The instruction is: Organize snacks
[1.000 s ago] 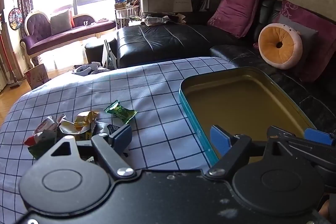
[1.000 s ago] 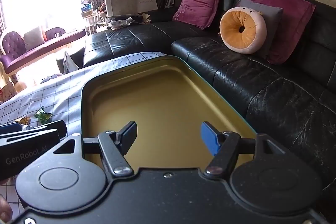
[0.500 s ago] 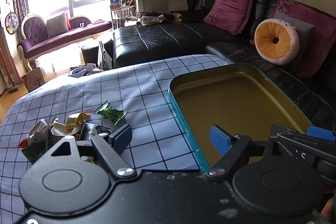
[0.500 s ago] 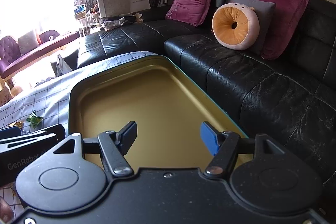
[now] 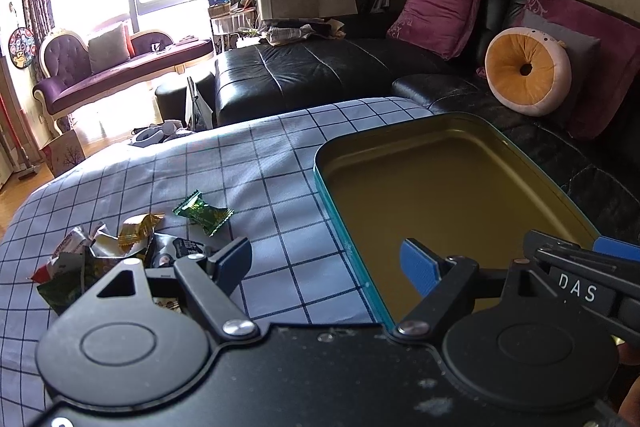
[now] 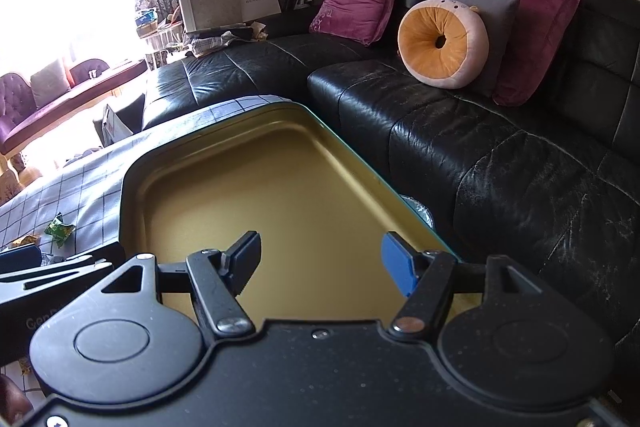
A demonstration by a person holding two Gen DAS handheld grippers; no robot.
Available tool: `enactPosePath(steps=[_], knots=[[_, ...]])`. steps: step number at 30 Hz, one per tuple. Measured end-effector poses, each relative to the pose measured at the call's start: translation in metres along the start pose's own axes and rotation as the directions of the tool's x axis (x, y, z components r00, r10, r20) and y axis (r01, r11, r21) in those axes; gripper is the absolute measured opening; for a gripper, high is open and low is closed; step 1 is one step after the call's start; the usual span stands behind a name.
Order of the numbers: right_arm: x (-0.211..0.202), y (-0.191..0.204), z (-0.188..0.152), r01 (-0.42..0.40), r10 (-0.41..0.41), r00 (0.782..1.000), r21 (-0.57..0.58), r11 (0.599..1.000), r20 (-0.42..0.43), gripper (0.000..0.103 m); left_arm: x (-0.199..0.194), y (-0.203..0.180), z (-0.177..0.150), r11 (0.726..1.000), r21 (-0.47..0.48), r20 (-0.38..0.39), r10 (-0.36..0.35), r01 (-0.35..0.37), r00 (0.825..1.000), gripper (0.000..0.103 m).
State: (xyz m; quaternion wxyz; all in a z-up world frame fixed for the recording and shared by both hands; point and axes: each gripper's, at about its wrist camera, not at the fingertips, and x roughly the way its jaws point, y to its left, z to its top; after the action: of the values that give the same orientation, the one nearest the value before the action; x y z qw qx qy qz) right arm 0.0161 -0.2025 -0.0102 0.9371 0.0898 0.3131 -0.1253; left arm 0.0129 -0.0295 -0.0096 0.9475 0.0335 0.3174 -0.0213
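Observation:
An empty gold tin with a teal rim (image 5: 340,223) (image 6: 132,163) lies on the checked cloth. Left of it sits a green wrapped candy (image 5: 203,212) (image 6: 59,229), a gold one (image 5: 138,229) and a heap of several more snack wrappers (image 5: 76,259). My left gripper (image 5: 330,263) is open, straddling the tin's left rim, its left fingertip close to the wrapper heap. My right gripper (image 6: 322,259) is open above the tin's near end, with nothing between its fingers. Each gripper shows at the edge of the other's view.
The checked cloth (image 5: 224,163) covers a low table. A black leather corner sofa (image 6: 500,163) with magenta cushions and a donut pillow (image 6: 442,41) runs close behind and to the right. A purple chaise (image 5: 116,75) stands by the window.
Both views have shifted slightly; the tin and snacks sit a little further left in frame. Both grippers stay open and nothing has been picked up.

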Motion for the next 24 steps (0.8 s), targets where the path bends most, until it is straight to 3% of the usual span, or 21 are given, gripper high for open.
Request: enactPosePath(steps=[24], knots=[[-0.0002, -0.001, -0.0005, -0.002, 0.002, 1.0, -0.006, 1.0, -0.005, 0.069, 0.0, -0.0041, -0.0008, 1.0, 0.014, 0.0, 0.007, -0.007, 1.0, 0.086]])
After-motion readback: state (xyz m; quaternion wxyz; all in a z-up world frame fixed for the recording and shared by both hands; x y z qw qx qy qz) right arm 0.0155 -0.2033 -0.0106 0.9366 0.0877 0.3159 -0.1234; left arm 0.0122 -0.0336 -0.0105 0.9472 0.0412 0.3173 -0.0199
